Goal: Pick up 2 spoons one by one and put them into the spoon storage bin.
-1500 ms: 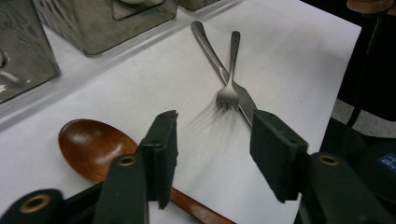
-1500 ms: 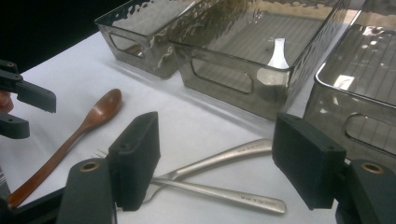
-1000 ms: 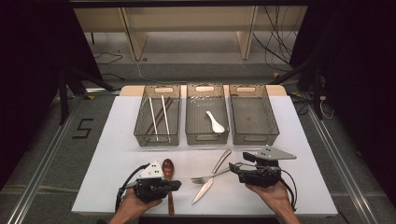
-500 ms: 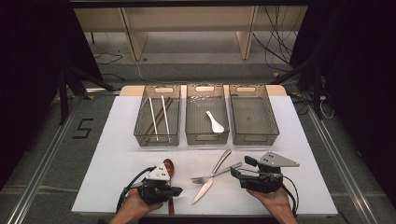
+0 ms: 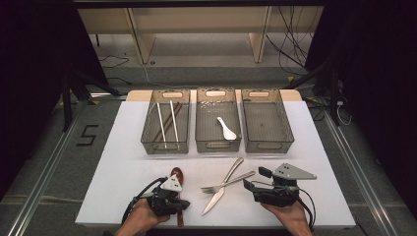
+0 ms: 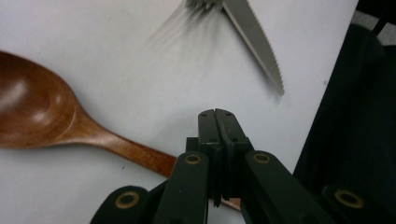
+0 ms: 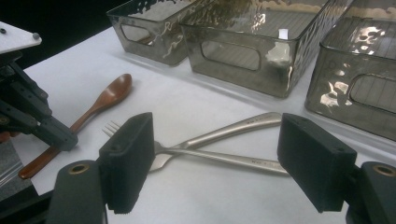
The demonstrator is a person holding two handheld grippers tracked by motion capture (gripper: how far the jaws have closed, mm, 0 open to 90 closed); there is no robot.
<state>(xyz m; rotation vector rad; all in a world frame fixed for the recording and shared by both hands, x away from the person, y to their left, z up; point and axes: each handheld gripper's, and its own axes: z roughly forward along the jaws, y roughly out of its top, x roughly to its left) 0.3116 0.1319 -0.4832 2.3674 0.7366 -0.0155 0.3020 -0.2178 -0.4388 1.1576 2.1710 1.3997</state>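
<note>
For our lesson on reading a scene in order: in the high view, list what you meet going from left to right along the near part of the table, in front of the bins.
left gripper → wooden spoon → fork → right gripper

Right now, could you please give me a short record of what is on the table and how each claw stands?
left claw: shut, empty, above the wooden spoon handle
right claw: open, facing the fork and knife
fork and knife: crossed on the table
left bin: chopsticks
middle bin: white spoon
right bin: empty
</note>
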